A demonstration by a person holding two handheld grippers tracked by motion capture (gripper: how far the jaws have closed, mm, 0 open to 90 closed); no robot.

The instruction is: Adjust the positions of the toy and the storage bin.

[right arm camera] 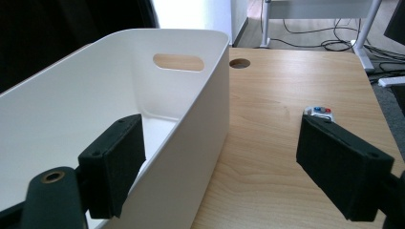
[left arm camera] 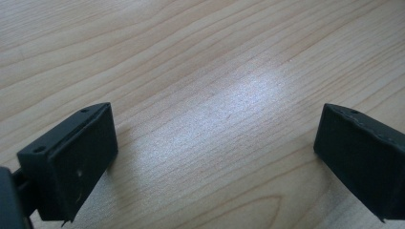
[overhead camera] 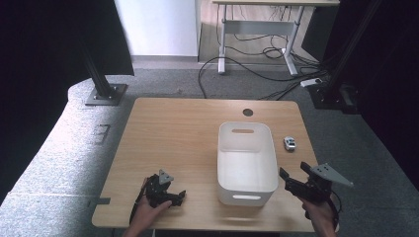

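The wooden worktop (overhead camera: 173,133) carries a white bin (overhead camera: 246,163) right of its centre, empty, with a handle slot in each short wall. At about seven o'clock the left hand-held gripper (overhead camera: 170,197) rests low on the wood, jaws spread wide with nothing between them. At five o'clock the right hand-held gripper (overhead camera: 292,175) hangs released just beside the bin's near right corner. A small toy car (overhead camera: 289,143) sits at three o'clock, near the bin's right wall.

A white plastic bin (overhead camera: 247,160) with slotted handles is sitting upright and empty on the worktop (overhead camera: 173,143), between the two claws and just left of the right claw (overhead camera: 295,177). A small toy car (overhead camera: 289,143) is lying ahead of that claw, beside the bin.
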